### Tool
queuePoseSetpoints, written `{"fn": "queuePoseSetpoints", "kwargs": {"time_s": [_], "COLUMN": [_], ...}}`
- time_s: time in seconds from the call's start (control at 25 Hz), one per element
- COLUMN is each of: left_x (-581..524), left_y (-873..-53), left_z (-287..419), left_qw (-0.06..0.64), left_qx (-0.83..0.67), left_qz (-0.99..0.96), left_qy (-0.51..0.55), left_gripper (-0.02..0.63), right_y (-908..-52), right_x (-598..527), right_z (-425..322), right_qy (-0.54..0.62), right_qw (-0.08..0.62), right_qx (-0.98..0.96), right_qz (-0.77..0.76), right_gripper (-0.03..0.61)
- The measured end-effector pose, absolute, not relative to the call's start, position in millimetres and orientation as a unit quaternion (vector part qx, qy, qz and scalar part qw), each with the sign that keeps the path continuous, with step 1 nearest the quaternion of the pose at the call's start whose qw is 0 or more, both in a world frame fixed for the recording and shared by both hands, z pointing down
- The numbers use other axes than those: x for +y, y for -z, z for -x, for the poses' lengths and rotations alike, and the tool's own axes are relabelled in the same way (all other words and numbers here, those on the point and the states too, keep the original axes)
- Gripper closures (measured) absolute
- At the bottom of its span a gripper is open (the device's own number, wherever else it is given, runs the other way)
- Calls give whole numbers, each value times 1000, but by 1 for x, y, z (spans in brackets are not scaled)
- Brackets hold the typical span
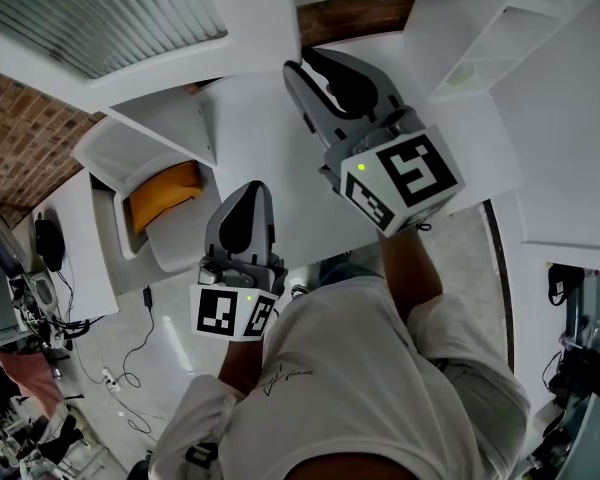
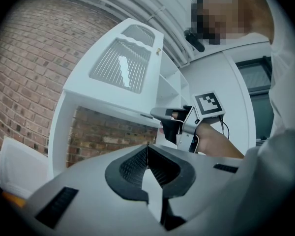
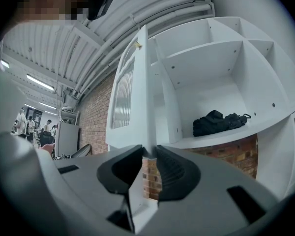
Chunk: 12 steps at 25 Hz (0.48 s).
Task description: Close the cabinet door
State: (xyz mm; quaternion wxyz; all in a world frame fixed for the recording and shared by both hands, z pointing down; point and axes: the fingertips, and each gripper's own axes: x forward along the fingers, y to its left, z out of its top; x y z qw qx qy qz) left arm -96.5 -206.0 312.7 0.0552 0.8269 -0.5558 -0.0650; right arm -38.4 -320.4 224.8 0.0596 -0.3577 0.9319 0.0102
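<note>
Cabinet door point(image 3: 137, 92) — long axis upright, swung out from the cabinet point(image 3: 211, 73), edge toward the right gripper point(image 3: 148, 154), whose jaws pinch its bottom edge; left gripper point(image 2: 147, 151) closed, empty.

The head view looks down from above the person's shoulders, over the left gripper point(image 1: 248, 190) and the right gripper point(image 1: 305, 60), at the white cabinet door point(image 1: 100, 13) and the floor. The left gripper view faces up at the same door from a little farther off and also takes in the right gripper. The right gripper view is very close to the door's edge and looks up along it to the shelves point(image 3: 226, 134).
</note>
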Motion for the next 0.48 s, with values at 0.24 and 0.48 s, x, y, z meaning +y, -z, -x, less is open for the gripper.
{"fn": "queuePoseSetpoints", "kwargs": {"time_s": [0.24,0.48], "left_x": [-209,-213], "left_y": [-315,-316], "left_z": [98,94], "left_qw": [59,60], "left_qx": [-558,-558], "left_qz": [-825,-825], "left_qy": [63,61], "left_gripper": [597,597], "right_y": [-224,-224], "right_x": [-328,-332], "right_z": [41,42], "right_qy": [-12,-20], "right_qw": [59,55], "right_qx": [931,930], "right_qz": [359,362], "right_gripper": [485,488]}}
